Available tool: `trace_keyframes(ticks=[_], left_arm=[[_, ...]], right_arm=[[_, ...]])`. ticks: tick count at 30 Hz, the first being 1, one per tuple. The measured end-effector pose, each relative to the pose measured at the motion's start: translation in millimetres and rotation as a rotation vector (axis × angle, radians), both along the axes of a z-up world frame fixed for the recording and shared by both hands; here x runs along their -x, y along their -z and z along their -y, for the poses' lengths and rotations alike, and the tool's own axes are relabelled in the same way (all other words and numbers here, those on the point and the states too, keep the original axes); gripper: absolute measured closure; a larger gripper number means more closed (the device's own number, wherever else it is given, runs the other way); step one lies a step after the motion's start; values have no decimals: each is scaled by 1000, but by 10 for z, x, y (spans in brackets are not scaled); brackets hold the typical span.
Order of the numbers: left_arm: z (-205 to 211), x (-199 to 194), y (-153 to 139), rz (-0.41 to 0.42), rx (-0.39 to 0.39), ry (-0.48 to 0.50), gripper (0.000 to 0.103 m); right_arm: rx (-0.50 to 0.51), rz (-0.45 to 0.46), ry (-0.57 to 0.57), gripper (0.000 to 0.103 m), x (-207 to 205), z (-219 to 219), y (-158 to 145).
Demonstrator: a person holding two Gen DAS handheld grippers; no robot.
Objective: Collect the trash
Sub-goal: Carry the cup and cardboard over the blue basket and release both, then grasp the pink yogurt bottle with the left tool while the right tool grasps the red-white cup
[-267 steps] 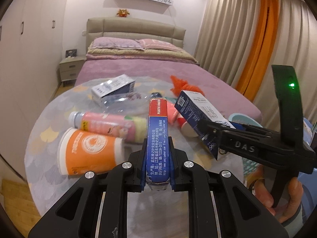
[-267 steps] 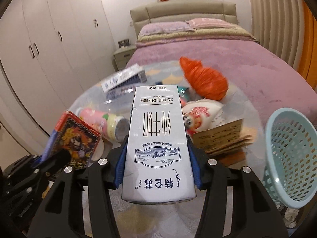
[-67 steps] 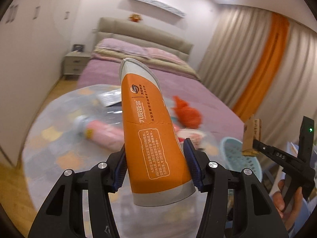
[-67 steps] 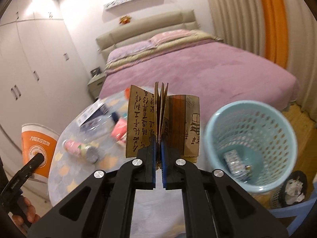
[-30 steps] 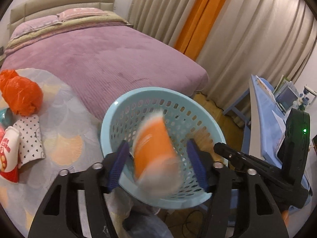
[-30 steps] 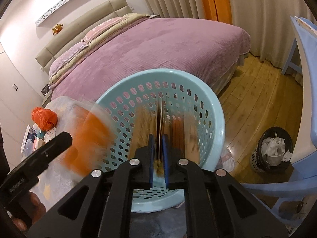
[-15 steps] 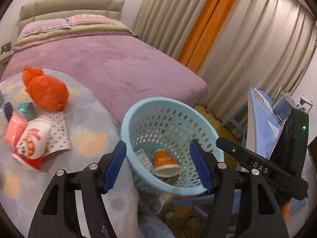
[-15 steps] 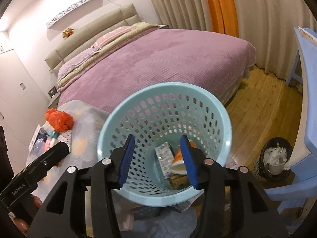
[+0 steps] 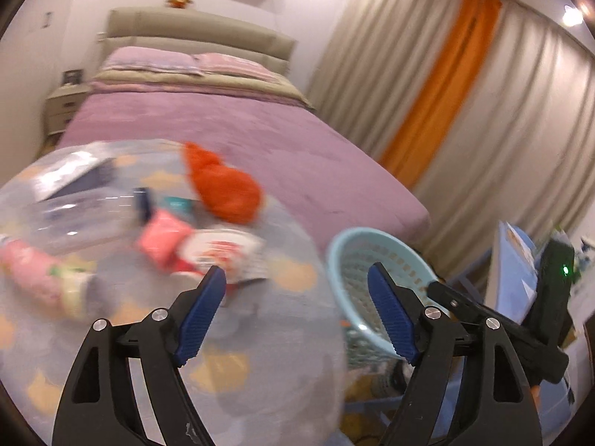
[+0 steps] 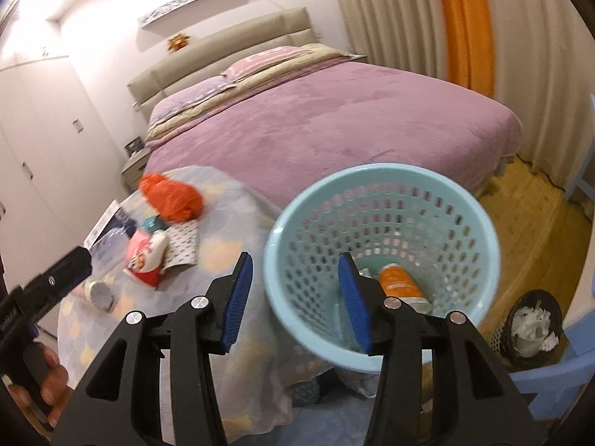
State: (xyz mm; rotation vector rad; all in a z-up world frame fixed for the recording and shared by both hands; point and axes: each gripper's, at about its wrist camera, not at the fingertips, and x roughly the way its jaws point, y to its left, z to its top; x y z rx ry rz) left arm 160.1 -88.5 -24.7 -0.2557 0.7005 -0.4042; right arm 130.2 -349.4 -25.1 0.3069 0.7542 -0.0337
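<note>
My left gripper [image 9: 295,278] hangs over the round table's cloth [image 9: 260,371], its jaws opening with nothing between them. Ahead of it lie an orange bag [image 9: 223,186], a pink packet [image 9: 160,238], a red-and-white packet [image 9: 219,249], a pink bottle [image 9: 33,271], a clear bottle [image 9: 85,215] and a white-and-blue box [image 9: 70,178]. My right gripper [image 10: 294,264] is open and empty above the near rim of the light-blue basket [image 10: 372,171]. An orange cup [image 10: 399,284] lies inside the basket. The basket [image 9: 372,232] stands at the table's right edge.
A purple bed [image 10: 334,119] fills the room behind the table. A small black bin with paper [image 10: 531,327] and a blue chair [image 10: 550,371] stand right of the basket on the wooden floor. White wardrobes [image 10: 44,148] line the left wall.
The orange cup and the brown card left the jaws and dropped into the basket. Both grippers opened and swung from over the basket back toward the table.
</note>
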Motion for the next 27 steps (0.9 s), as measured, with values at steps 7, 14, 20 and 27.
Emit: trace_keyframes(ticks=[7,14,20,27], left_arm=[[-744,38,4,-23,-9,-196,21],[-1358,111,148,-64,-9,-347,18],[-1783,95,298,-124,41,-448,18],[-1994,-143,515,-212,97,-546,18]], right_arm=[[12,-5,-90,53,-126,-460,50],[1,-22,-169,51,-275,-856,191],[0,-42,-213,51,-362,-1091,280],[8,-50,-230,51,-432,-1195,319]])
